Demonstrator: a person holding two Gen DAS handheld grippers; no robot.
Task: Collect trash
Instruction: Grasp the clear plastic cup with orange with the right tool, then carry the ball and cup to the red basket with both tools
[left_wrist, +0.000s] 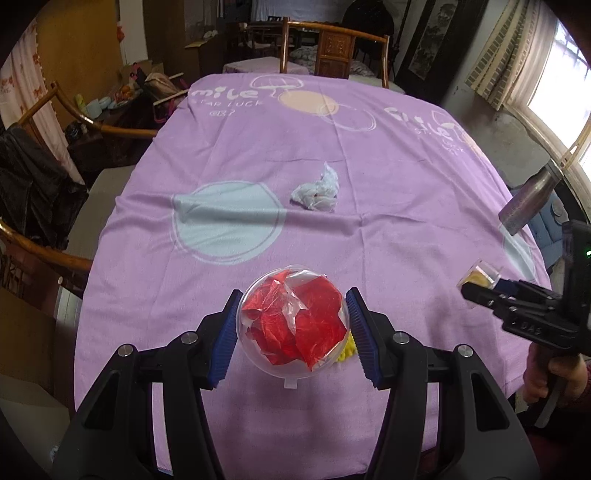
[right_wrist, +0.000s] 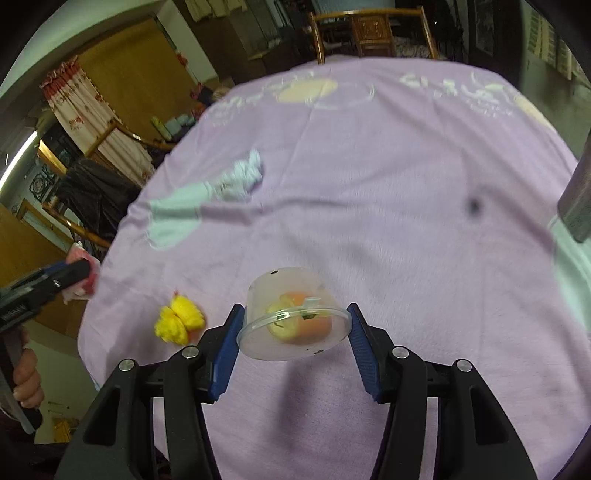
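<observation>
My left gripper (left_wrist: 293, 325) is shut on a clear round plastic cup (left_wrist: 293, 321) stuffed with red wrappers, held just above the purple tablecloth (left_wrist: 388, 206). My right gripper (right_wrist: 293, 326) is shut on a clear plastic cup (right_wrist: 291, 314) with orange and yellow scraps inside; it also shows in the left wrist view (left_wrist: 480, 278) at the right. A crumpled white tissue (left_wrist: 317, 190) lies mid-table, also in the right wrist view (right_wrist: 242, 177). A yellow crumpled wrapper (right_wrist: 179, 321) lies near the table's front edge, partly hidden under the left cup (left_wrist: 347, 352).
A metal bottle (left_wrist: 528, 201) stands at the table's right edge, also in the right wrist view (right_wrist: 576, 199). Wooden chairs (left_wrist: 332, 48) stand at the far end and along the left side (left_wrist: 44, 258). A small dark spot (right_wrist: 473, 206) marks the cloth.
</observation>
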